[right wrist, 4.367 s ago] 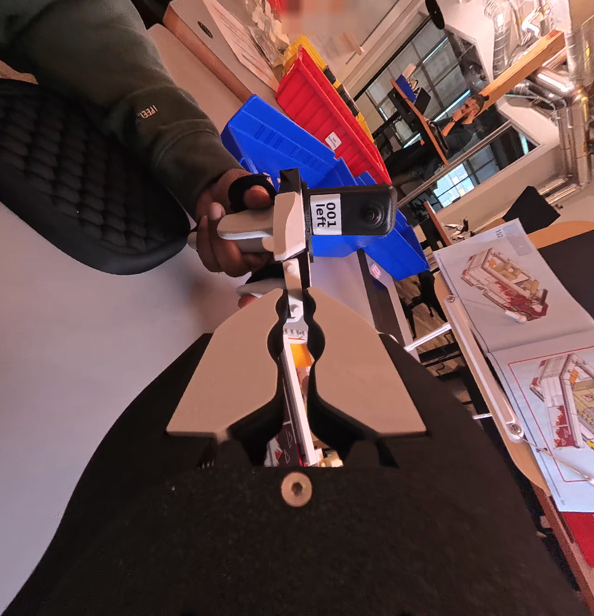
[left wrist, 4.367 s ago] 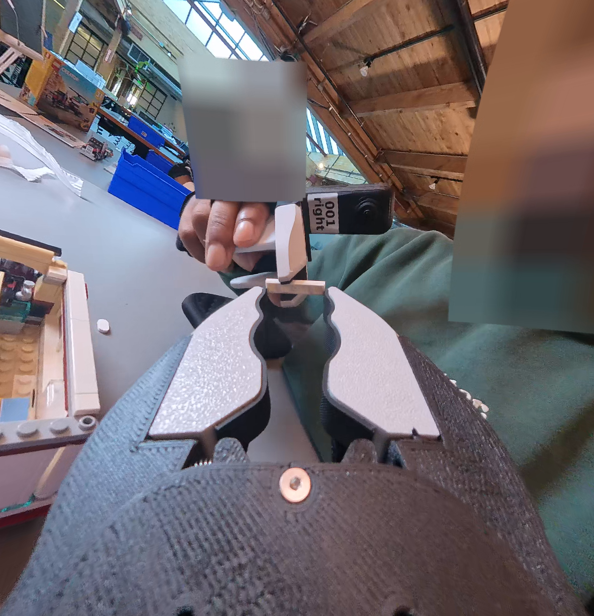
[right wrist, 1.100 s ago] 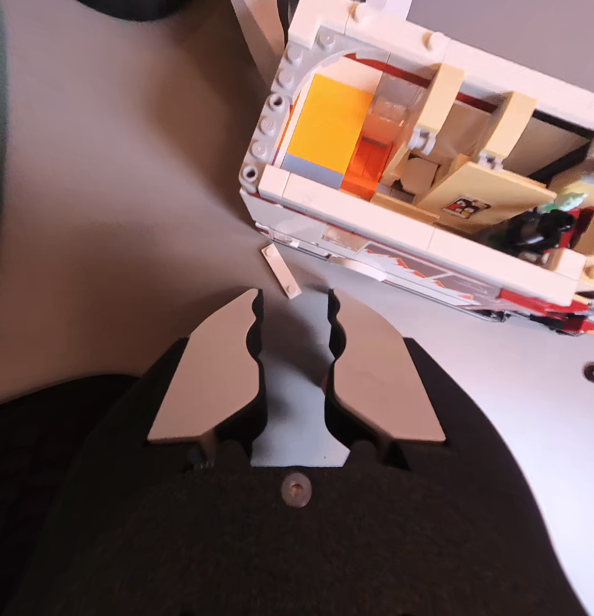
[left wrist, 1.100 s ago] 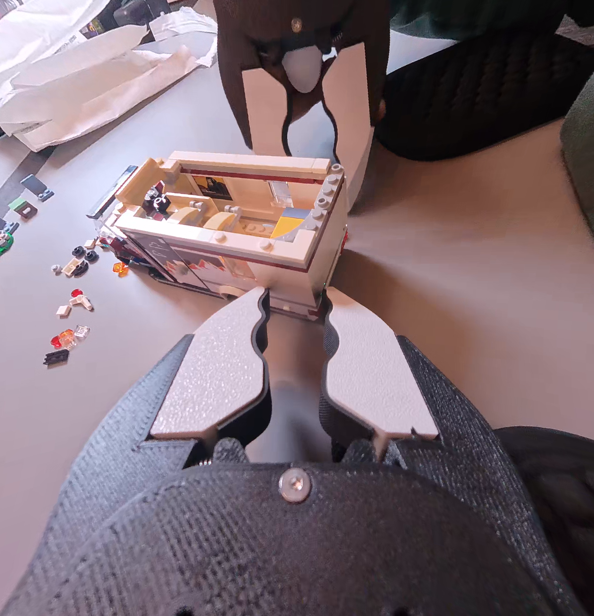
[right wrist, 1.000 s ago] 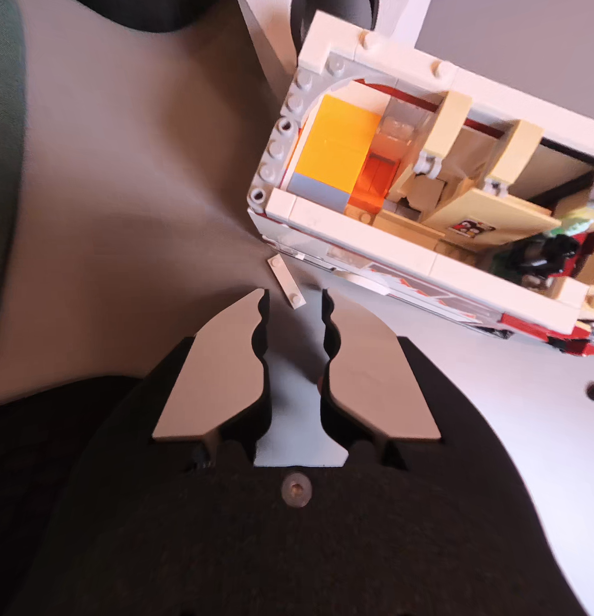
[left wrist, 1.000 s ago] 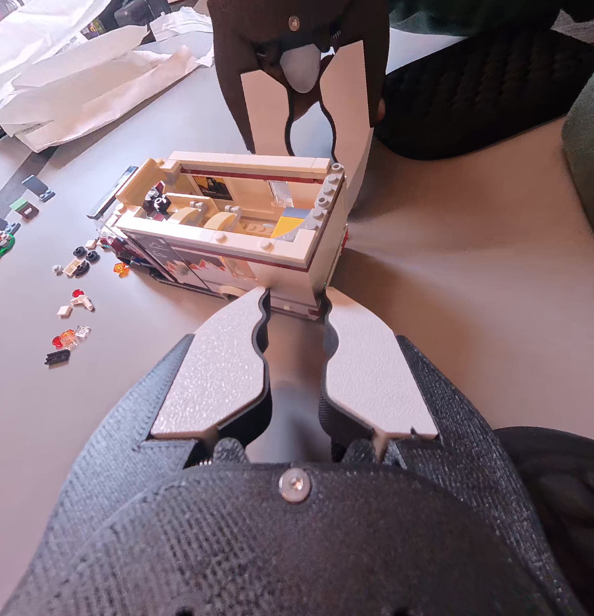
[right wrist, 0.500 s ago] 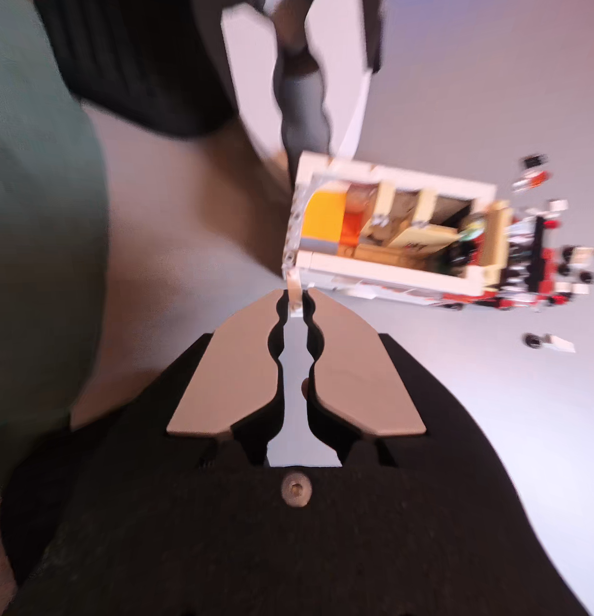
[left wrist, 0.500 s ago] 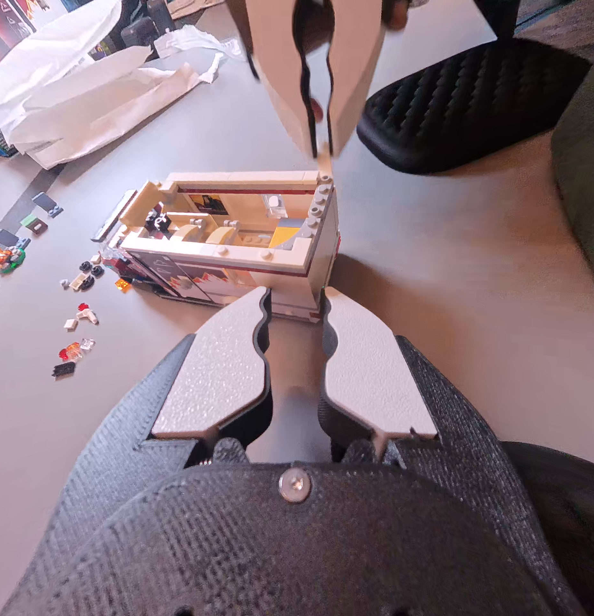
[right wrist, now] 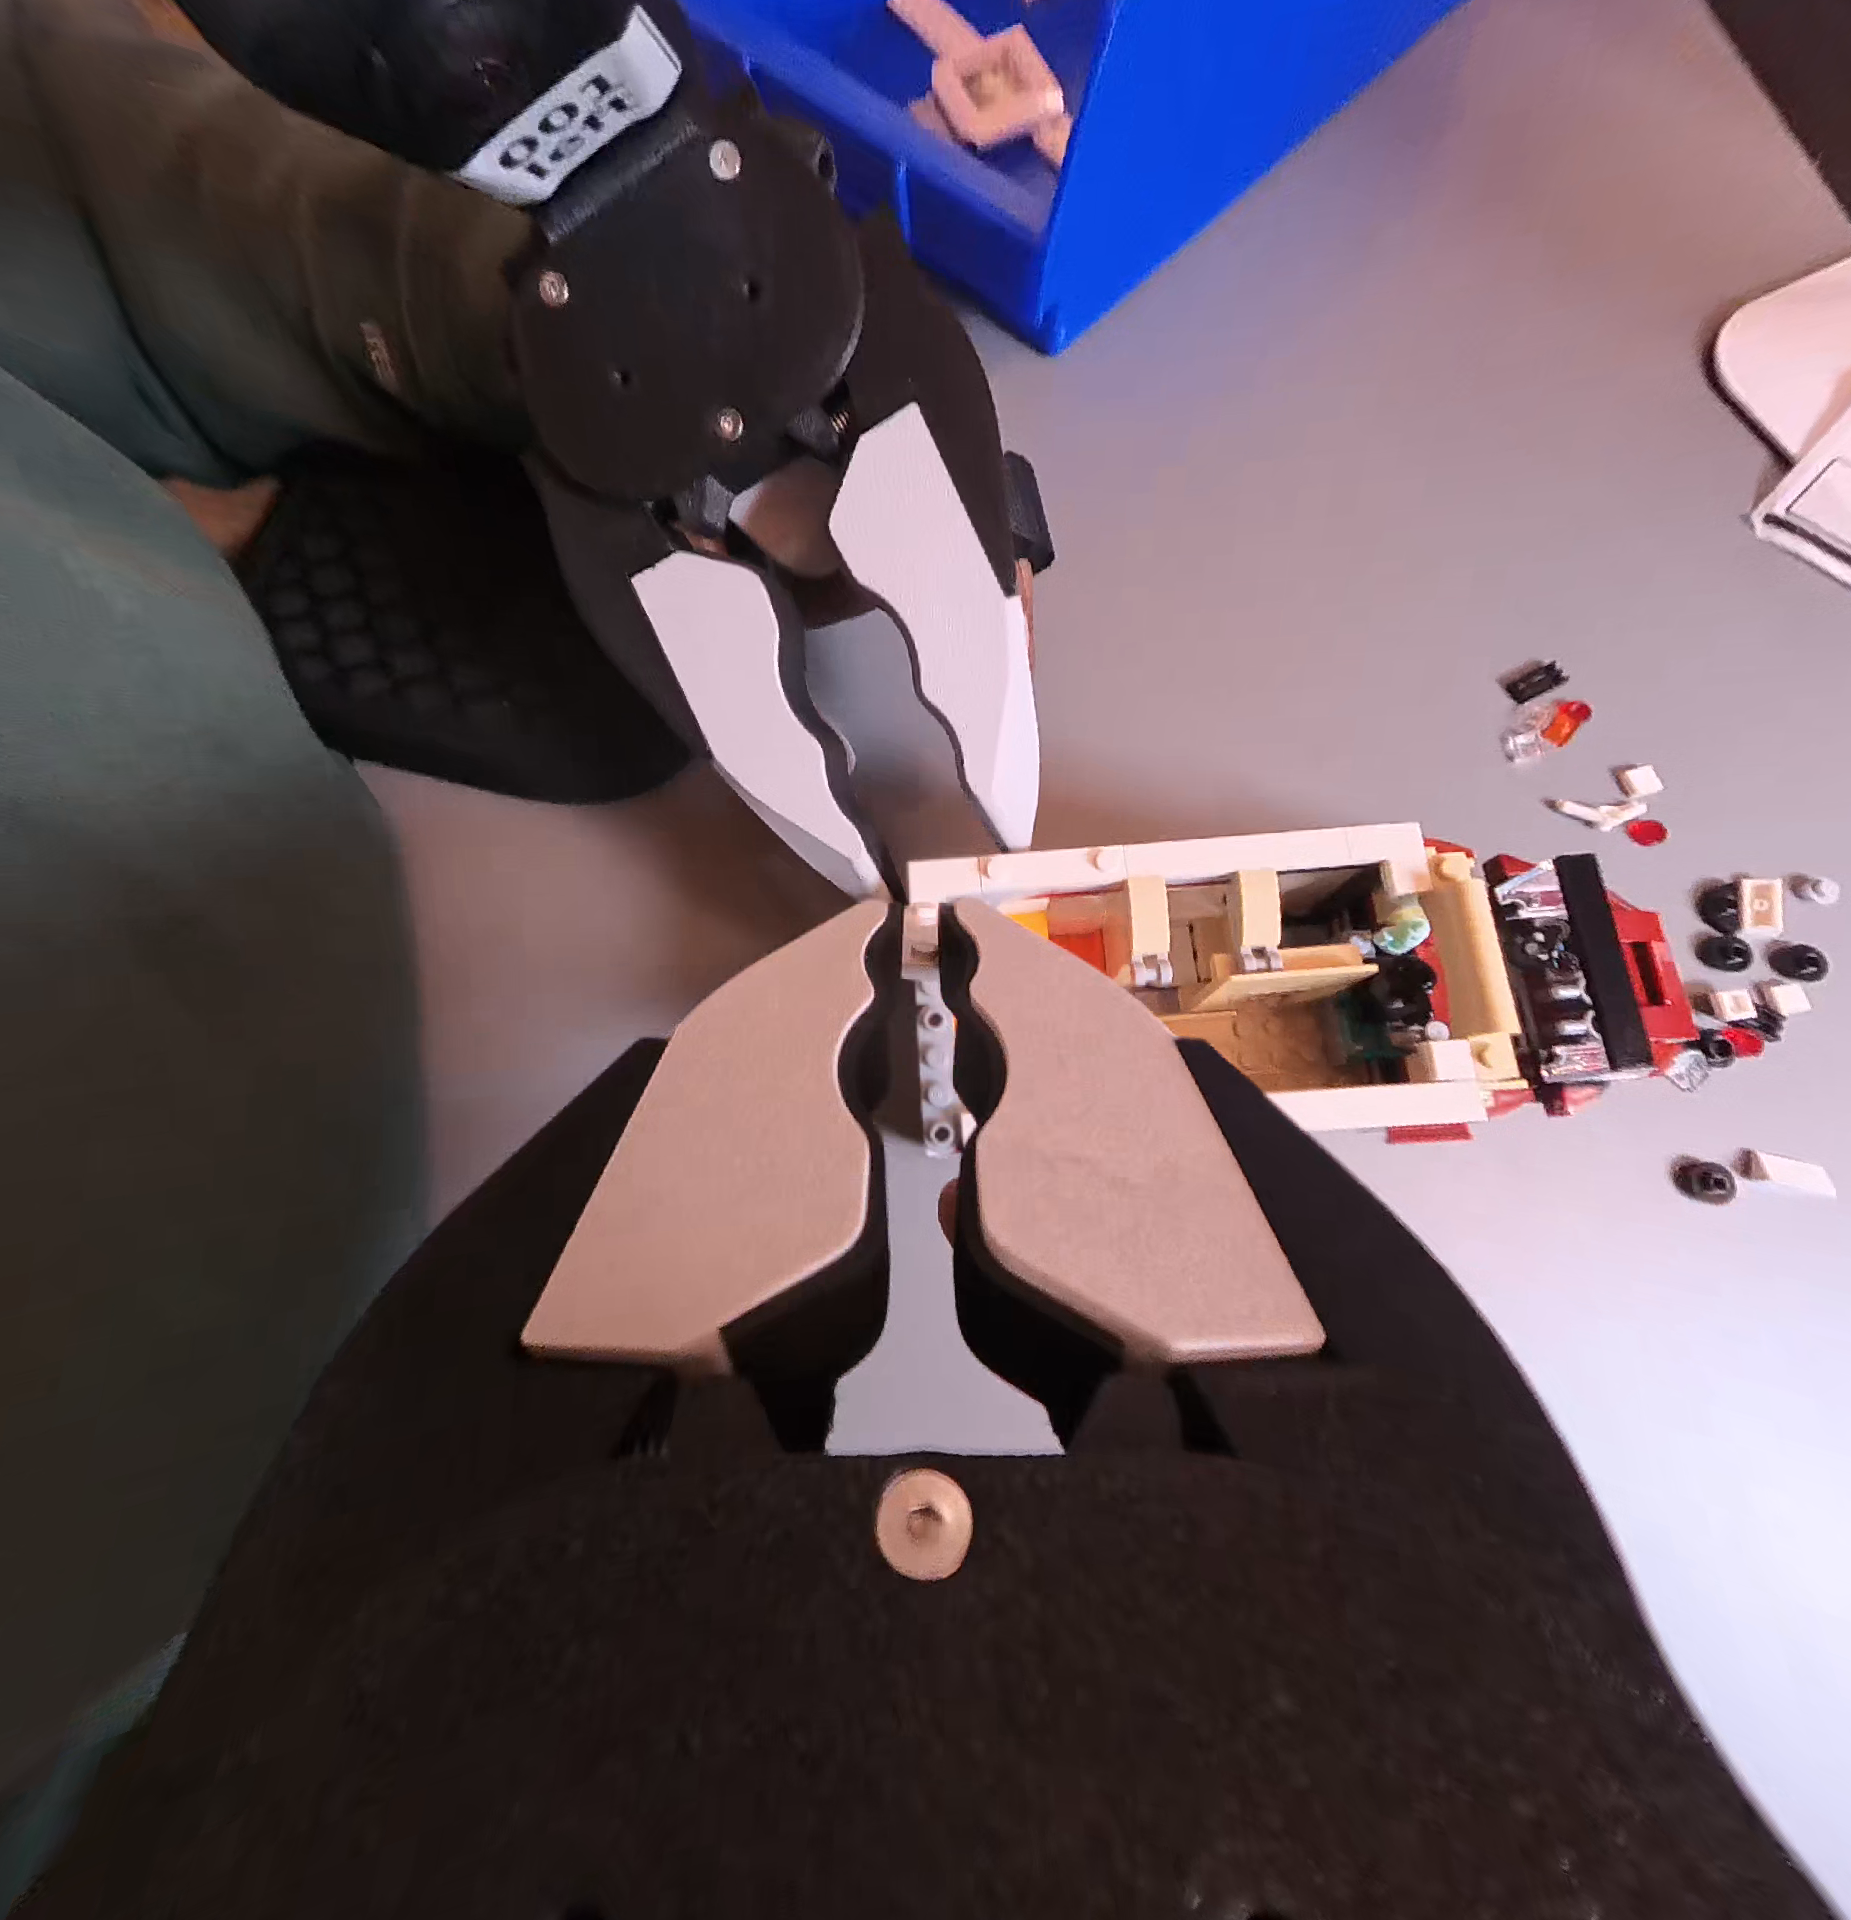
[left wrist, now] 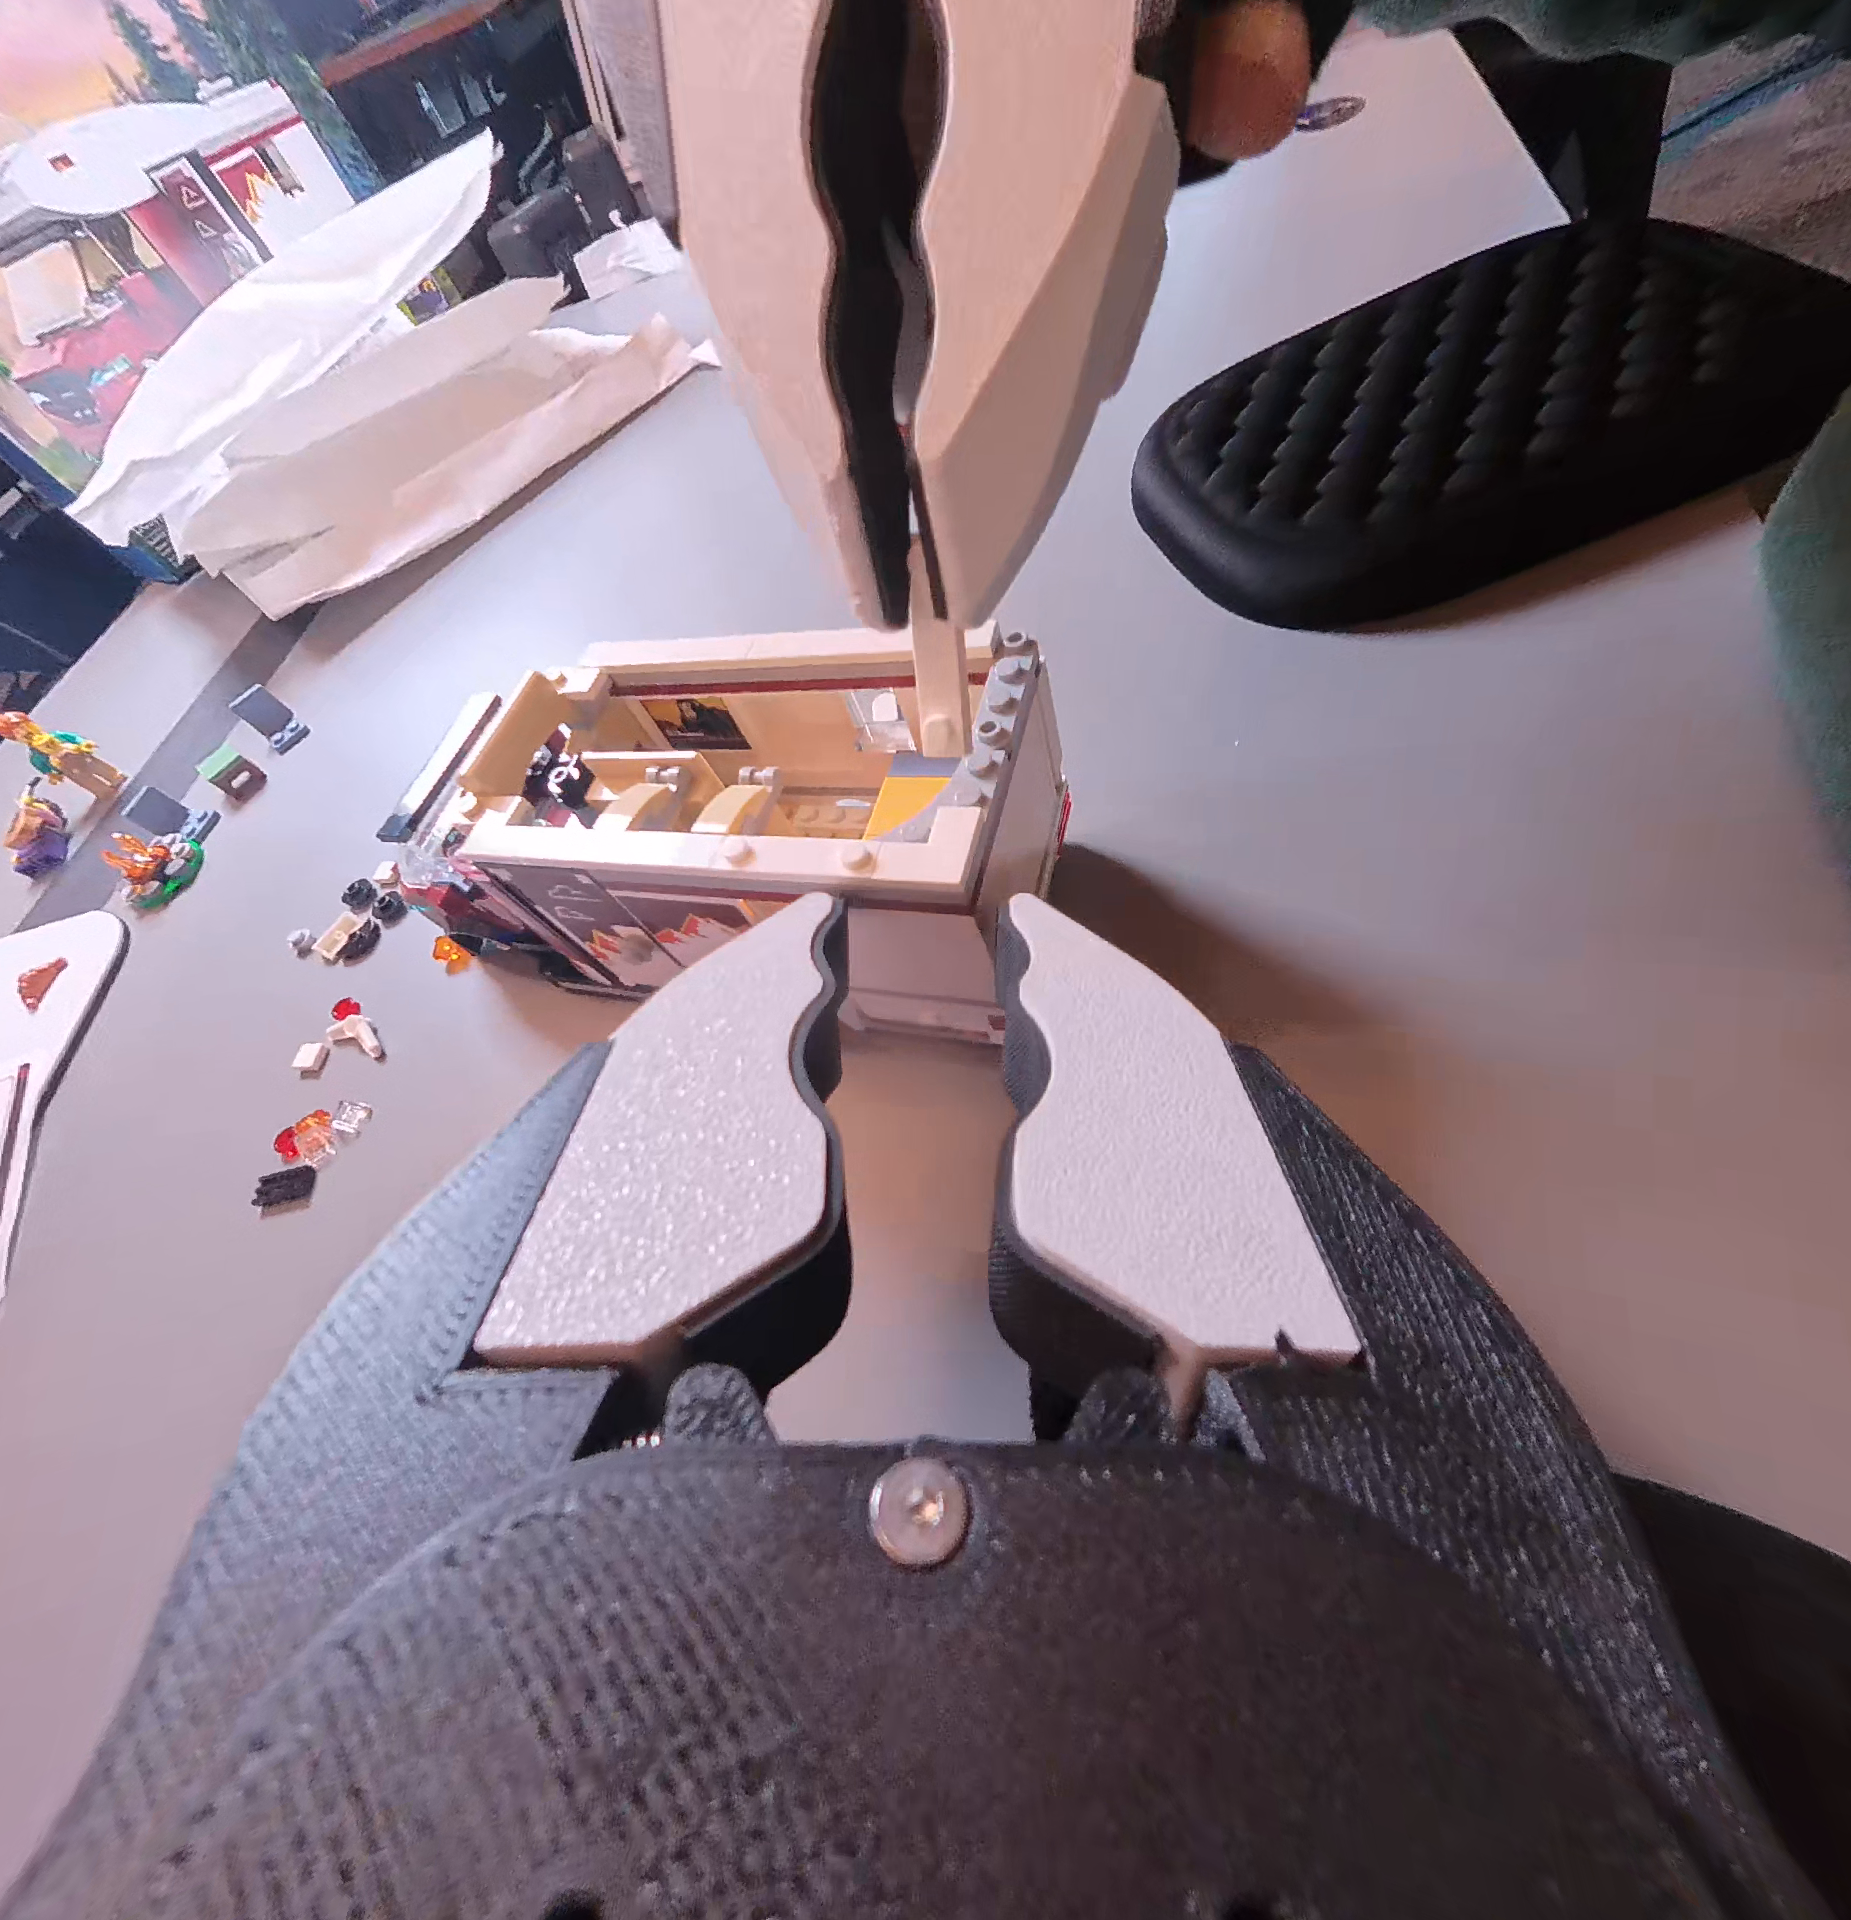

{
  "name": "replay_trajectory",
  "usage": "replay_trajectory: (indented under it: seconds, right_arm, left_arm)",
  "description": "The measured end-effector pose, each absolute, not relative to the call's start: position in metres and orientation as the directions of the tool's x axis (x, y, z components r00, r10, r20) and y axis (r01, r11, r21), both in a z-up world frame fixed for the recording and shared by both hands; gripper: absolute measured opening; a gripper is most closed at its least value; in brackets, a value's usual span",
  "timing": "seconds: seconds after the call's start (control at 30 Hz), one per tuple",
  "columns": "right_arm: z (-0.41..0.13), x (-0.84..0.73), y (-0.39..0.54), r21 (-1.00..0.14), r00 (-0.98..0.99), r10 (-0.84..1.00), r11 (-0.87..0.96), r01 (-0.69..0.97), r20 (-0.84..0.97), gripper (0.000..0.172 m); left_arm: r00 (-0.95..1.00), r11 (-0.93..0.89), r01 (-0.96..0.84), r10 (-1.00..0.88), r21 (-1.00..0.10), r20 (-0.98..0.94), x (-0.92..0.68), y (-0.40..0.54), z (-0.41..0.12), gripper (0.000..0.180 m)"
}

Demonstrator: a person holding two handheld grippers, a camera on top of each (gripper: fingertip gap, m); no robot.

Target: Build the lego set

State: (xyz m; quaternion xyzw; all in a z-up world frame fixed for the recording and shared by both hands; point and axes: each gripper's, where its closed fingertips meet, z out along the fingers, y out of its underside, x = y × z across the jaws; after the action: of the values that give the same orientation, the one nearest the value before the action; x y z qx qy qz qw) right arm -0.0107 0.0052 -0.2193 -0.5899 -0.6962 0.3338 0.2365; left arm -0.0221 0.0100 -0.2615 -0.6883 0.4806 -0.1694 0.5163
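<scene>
Currently the right gripper [left wrist: 905, 613] is holding a narrow white plate [left wrist: 942, 681] clamped upright over the grey studded rear edge of the brick camper [left wrist: 755, 821] on the desk [left wrist: 1420, 935], while the left gripper [left wrist: 921, 940], jaws apart, is bracketing that same rear corner.

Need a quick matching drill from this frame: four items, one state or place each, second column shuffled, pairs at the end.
1. right gripper
2. left gripper
3. blue bin
4. loose bricks

a. open, at the camper's rear end
b. scattered on the table near the camper's front
c. shut on a white plate above the camper
d. beyond the left gripper

Pairs: 1-c, 2-a, 3-d, 4-b
</scene>
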Motion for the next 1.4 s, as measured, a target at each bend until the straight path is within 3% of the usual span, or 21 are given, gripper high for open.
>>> replay_trajectory:
  seconds: [0.03,0.33,0.87,1.1,1.4]
  right_arm:
    - [-0.22,-0.011,0.005,-0.752,-0.183,0.981,0.077,0.654,-0.059,0.005]
    - [-0.241,0.0,0.009,-0.756,-0.135,0.988,0.038,0.654,-0.068,0.0]
    - [-0.227,0.002,0.038,-0.748,-0.126,0.991,0.051,0.662,-0.044,0.016]
    - [-0.254,-0.004,0.034,-0.546,-0.193,0.978,0.118,0.829,-0.081,0.019]
    - [-0.272,-0.001,0.034,-0.339,-0.209,0.963,0.142,0.93,-0.17,0.017]
  left_arm:
    - [0.483,-0.003,-0.482,-0.835,-0.876,-0.263,-0.022,0.01,-0.26,0.027]
    - [0.497,0.036,-0.421,-0.827,-0.906,-0.264,-0.018,0.009,-0.243,0.025]
    - [0.495,0.041,-0.423,-0.827,-0.905,-0.269,-0.017,0.01,-0.245,0.02]
    - [0.491,0.04,-0.42,-0.83,-0.907,-0.264,-0.016,0.009,-0.246,0.02]
    - [0.483,0.054,-0.425,-0.831,-0.904,-0.277,-0.017,0.005,-0.245,0.02]
